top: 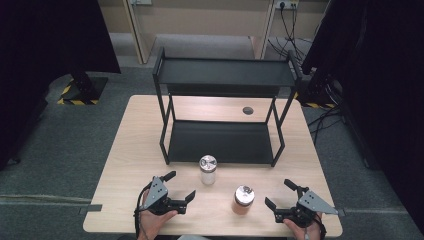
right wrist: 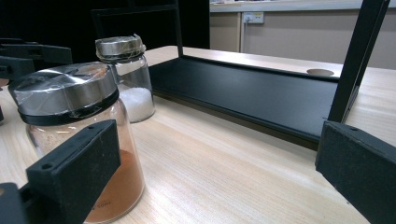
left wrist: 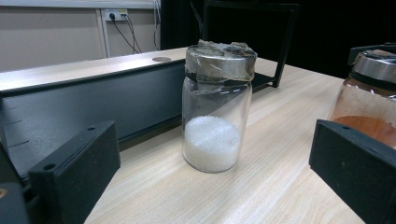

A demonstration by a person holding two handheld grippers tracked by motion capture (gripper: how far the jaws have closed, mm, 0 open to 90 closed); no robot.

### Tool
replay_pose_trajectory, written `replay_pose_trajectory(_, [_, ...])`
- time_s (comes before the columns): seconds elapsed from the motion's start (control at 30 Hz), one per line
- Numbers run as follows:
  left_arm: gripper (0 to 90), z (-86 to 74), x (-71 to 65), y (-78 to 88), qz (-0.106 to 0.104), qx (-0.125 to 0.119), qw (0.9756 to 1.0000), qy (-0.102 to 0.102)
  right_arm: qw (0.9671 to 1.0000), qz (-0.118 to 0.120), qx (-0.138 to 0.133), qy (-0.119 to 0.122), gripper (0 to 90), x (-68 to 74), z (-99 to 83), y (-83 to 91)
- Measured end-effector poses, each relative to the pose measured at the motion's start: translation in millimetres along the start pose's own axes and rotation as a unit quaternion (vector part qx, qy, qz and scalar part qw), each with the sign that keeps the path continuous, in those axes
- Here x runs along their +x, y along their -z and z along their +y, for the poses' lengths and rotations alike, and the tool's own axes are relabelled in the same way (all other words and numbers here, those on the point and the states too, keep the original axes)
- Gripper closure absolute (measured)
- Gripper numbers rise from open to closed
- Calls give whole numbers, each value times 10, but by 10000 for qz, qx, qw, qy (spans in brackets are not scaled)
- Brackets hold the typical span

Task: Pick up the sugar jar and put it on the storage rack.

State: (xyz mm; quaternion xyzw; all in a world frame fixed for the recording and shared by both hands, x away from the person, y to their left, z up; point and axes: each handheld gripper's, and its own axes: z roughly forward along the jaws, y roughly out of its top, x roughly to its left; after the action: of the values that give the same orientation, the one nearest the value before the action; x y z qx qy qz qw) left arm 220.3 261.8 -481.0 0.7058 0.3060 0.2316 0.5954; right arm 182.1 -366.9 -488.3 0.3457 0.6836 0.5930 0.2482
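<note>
A glass jar of white grains (top: 208,170) (left wrist: 216,107) (right wrist: 128,77) with a taped metal lid stands upright on the wooden table, just in front of the black shelf. To its right and nearer me stands a jar of orange-brown powder (top: 243,199) (right wrist: 79,135) (left wrist: 369,93), also metal-lidded. My left gripper (top: 180,186) (left wrist: 205,186) lies low on the table left of both jars, open, facing the white jar from a short way off. My right gripper (top: 280,194) (right wrist: 210,182) rests open at the table's front right, with the orange jar beside its left jaw.
A black two-tier metal shelf (top: 225,75) stands at the middle and back of the table (top: 130,150), its lower tier (top: 220,142) bare. A round cable hole (top: 248,110) sits behind it. Dark curtains flank both sides; cables run on the floor at right.
</note>
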Motion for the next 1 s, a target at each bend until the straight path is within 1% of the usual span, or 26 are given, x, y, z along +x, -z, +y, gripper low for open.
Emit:
replay_pose_trajectory(0.13, [14, 2, -17, -9, -10, 23, 10000, -29, 10000, 14, -20, -28, 4, -5, -11, 0])
replay_pose_trajectory(1.0, [14, 9, -40, -40, -36, 30, 10000, -11, 10000, 54, -44, -68, 4, 11, -23, -20])
